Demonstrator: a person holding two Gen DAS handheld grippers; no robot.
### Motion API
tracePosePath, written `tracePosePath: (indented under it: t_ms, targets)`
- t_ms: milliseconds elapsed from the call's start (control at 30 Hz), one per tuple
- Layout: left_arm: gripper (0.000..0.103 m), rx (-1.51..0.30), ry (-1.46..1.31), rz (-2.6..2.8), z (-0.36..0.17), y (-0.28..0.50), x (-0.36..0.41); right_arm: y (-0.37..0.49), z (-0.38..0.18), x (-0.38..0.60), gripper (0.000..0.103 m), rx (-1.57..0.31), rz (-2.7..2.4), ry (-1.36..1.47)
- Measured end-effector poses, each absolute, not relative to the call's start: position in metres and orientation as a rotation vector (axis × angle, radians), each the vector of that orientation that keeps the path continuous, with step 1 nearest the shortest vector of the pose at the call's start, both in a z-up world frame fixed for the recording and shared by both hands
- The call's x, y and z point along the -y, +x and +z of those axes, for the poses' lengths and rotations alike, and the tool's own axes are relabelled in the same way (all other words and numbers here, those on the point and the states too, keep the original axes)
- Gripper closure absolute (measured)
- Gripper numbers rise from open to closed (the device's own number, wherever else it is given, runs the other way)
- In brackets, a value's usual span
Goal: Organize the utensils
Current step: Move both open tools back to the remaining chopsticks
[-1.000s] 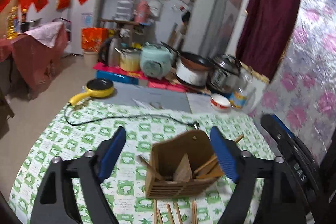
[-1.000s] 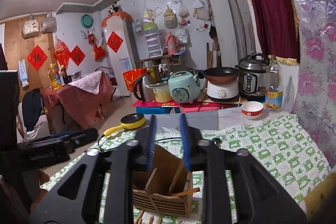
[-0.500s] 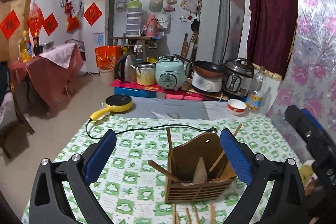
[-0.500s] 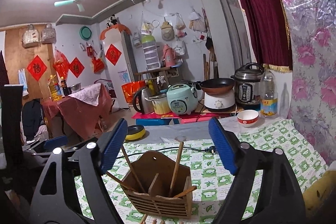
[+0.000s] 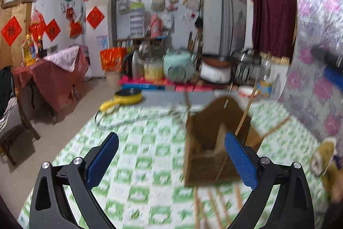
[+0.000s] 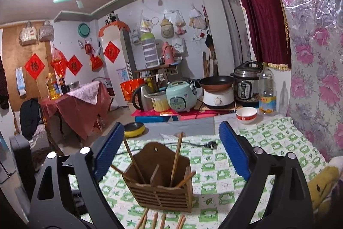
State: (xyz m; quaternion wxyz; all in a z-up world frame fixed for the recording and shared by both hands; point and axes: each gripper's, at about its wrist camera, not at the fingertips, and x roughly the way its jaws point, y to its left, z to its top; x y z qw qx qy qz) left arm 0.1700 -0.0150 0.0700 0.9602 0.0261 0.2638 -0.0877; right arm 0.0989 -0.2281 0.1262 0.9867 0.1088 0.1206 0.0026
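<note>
The right tool point(image 6: 171, 153) is spread wide with nothing between its blue pads point(image 6: 233, 153), and it hangs above the wooden utensil holder point(image 6: 158, 184), which stands upright on the table point(image 6: 268, 143) under a green-and-white checked cloth. Several chopsticks point(image 6: 176, 159) lean inside the holder's compartments, some poking well above its rim, while more loose chopsticks point(image 6: 158, 220) lie flat on the cloth just in front of its slatted face. The left tool point(image 5: 171, 159) is also wide apart and grips nothing; its view is blurred, and the holder point(image 5: 212, 143) sits toward its right finger point(image 5: 240, 162), partly behind it. Farther back on the table are a yellow pan point(image 6: 134, 129), a black power plug point(image 6: 211, 145) on its cord, a red-and-white bowl point(image 6: 246, 116) and a clear bottle point(image 6: 267, 92) near the flowered wall.
</note>
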Motion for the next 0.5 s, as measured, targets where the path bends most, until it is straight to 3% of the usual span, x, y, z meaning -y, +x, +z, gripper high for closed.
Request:
tracePosePath:
  t_ms: [200, 367, 500]
  targets:
    - [0.006, -0.699, 0.074, -0.173, 0.020, 0.166, 0.000, 0.067, 0.068, 0.231, 0.006, -0.298, -0.059, 0.165]
    - [0.006, -0.826, 0.000, -0.191, -0.007, 0.166, -0.019, 0.076, -0.013, 0.244, 0.006, -0.644, -0.059, 0.153]
    - [0.006, -0.862, 0.030, -0.126, -0.022, 0.155, -0.030, 0.074, -0.029, 0.257, 0.006, -0.727, -0.012, 0.254]
